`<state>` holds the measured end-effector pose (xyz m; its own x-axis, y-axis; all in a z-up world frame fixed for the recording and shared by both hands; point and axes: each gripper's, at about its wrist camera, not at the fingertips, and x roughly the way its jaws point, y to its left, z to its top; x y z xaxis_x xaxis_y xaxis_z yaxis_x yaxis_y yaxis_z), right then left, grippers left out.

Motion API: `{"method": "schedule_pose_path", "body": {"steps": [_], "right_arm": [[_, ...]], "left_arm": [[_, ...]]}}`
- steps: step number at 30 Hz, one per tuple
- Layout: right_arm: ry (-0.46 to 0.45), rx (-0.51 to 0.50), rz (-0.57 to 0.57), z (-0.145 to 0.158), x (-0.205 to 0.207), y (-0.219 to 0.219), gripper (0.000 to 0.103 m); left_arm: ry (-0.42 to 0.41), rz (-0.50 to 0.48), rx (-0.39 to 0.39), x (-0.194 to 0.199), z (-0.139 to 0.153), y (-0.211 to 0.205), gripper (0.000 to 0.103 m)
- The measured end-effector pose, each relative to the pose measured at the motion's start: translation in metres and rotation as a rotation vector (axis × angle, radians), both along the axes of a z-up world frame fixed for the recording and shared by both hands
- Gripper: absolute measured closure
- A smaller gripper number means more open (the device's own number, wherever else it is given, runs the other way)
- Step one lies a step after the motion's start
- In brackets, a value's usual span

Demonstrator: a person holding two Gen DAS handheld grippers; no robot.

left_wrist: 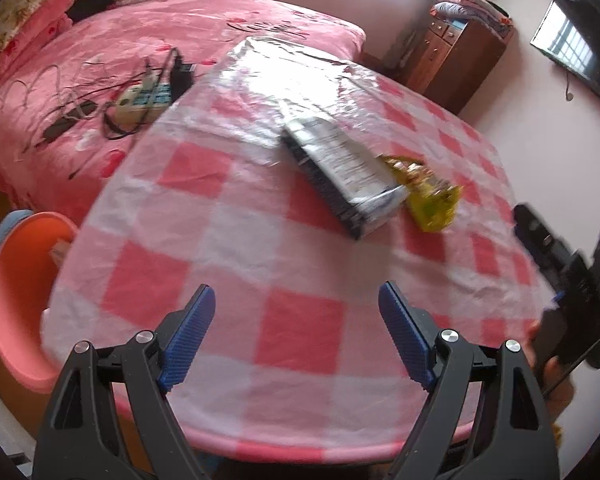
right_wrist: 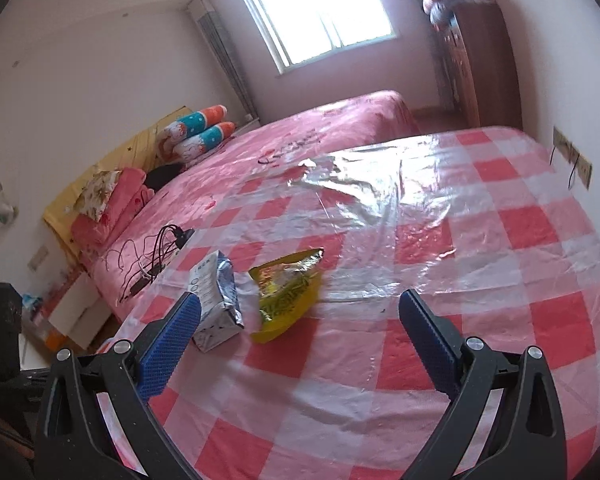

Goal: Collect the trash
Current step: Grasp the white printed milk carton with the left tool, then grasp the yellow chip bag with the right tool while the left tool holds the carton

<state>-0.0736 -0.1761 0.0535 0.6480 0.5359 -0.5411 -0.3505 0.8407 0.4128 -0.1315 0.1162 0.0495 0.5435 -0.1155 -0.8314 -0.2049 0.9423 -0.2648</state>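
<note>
Approach phase, by my read: the left gripper and the right gripper both hang over the checked counter with jaws spread wide and nothing between them. The trash lies just ahead of both: a silver-and-white carton flattened on its side, and touching it a crumpled yellow snack bag, torn open at the top. Next move likely calls for reaching forward, straddling one piece and closing; an orange bin waits left of the left gripper.
</note>
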Motion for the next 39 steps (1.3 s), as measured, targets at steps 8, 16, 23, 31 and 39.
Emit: {"method": "schedule_pose_path", "body": {"steps": [8,16,23,31,39], "right_arm": [[0.086,0.041,0.067,-0.008,0.032,0.009,0.006],[0.093,-0.031,0.099,-0.011,0.043,0.032,0.015],[0.132,-0.066,0.126,-0.021,0.052,0.041,0.022],[0.132,-0.138,0.126,-0.029,0.058,0.057,0.022],[0.15,-0.178,0.118,-0.037,0.066,0.069,0.022]], "left_arm": [[-0.021,0.009,-0.132,0.06,0.008,-0.011,0.019],[0.013,0.053,-0.101,0.121,-0.008,-0.015,0.019],[0.07,0.088,-0.105,0.141,-0.029,-0.007,0.019],[0.074,0.082,-0.036,0.151,-0.034,-0.011,0.032],[0.043,0.069,-0.054,0.151,-0.034,-0.006,0.043]]}}
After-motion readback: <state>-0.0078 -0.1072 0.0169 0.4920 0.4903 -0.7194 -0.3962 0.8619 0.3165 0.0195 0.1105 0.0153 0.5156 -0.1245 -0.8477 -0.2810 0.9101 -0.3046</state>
